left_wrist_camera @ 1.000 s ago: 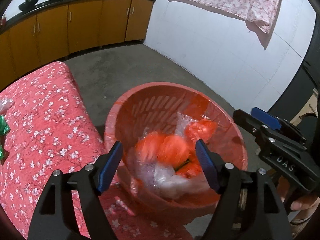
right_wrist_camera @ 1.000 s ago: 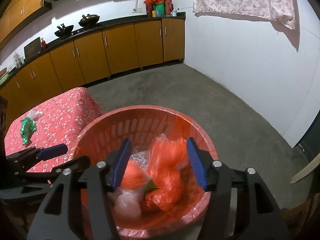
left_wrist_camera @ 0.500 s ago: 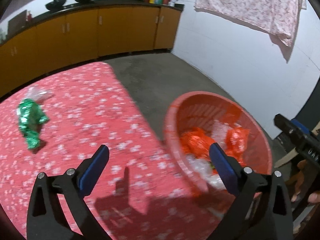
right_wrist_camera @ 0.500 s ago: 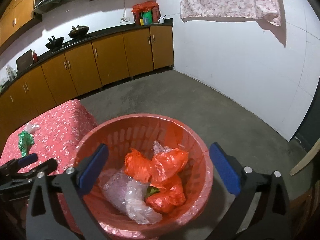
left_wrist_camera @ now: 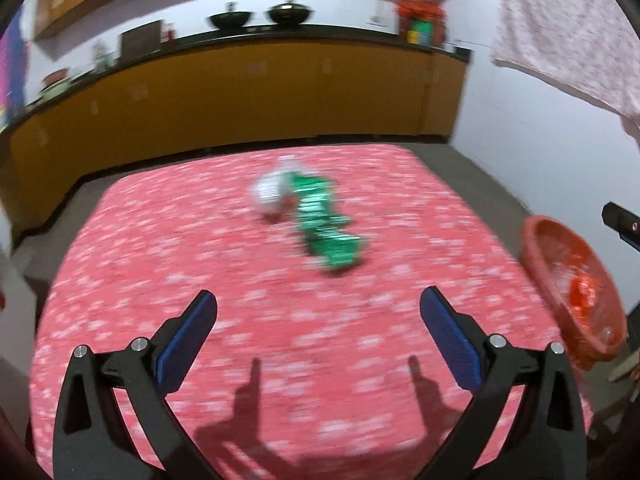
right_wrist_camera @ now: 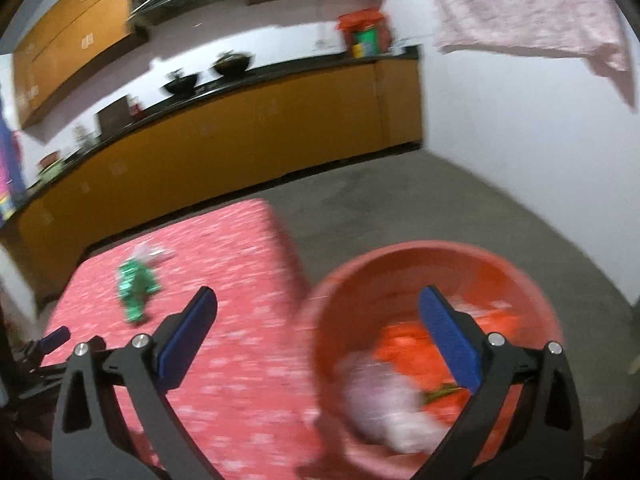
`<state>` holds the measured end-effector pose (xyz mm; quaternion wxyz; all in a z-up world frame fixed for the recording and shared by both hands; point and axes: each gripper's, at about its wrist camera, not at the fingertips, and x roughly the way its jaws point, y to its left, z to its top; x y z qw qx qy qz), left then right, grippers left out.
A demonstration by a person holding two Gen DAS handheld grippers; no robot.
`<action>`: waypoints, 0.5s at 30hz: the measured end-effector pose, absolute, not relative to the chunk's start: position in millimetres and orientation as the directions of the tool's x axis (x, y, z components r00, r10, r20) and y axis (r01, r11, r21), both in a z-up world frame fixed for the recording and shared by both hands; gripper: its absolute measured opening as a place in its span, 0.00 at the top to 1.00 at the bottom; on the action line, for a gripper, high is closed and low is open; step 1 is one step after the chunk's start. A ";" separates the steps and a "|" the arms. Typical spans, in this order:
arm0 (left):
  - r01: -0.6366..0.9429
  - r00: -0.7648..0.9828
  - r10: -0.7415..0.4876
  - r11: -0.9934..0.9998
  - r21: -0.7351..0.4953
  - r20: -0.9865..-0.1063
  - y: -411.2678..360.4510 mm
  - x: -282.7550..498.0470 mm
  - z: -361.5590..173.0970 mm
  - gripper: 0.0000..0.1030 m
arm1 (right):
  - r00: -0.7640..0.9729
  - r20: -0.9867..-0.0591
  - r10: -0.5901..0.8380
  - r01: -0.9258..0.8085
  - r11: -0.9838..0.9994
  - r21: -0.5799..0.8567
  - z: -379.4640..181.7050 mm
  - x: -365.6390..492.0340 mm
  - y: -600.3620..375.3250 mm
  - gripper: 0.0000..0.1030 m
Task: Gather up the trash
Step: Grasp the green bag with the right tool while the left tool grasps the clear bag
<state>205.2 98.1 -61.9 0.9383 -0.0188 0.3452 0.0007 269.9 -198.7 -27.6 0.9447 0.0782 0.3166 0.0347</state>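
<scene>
Motion blur smears the green wrapper [left_wrist_camera: 326, 226] and clear bag [left_wrist_camera: 272, 192]; the red basket [left_wrist_camera: 576, 280] is cut off at the left-wrist view's right edge.

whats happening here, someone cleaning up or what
A person with a two-finger gripper in each hand is collecting trash off a table with a red floral cloth. Both the left gripper and the right gripper are open and hold nothing. A green crumpled wrapper and a clear plastic scrap beside it lie on the cloth. The red basket at the table's edge already holds orange and clear plastic bags. The left gripper faces the wrapper.
</scene>
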 end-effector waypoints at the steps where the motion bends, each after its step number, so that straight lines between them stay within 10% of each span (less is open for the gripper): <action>1: -0.039 0.757 0.009 0.999 -0.032 -0.653 110.9 204.0 -62.8 0.03 | 0.783 -0.608 0.133 -0.052 0.987 0.149 -29.3 275.9 -177.3 0.04; 15: -0.277 0.722 0.142 0.956 -0.095 -0.678 237.6 190.0 -78.1 0.02 | 0.673 -0.712 0.201 -0.217 0.974 0.069 -70.8 349.6 4.2 0.04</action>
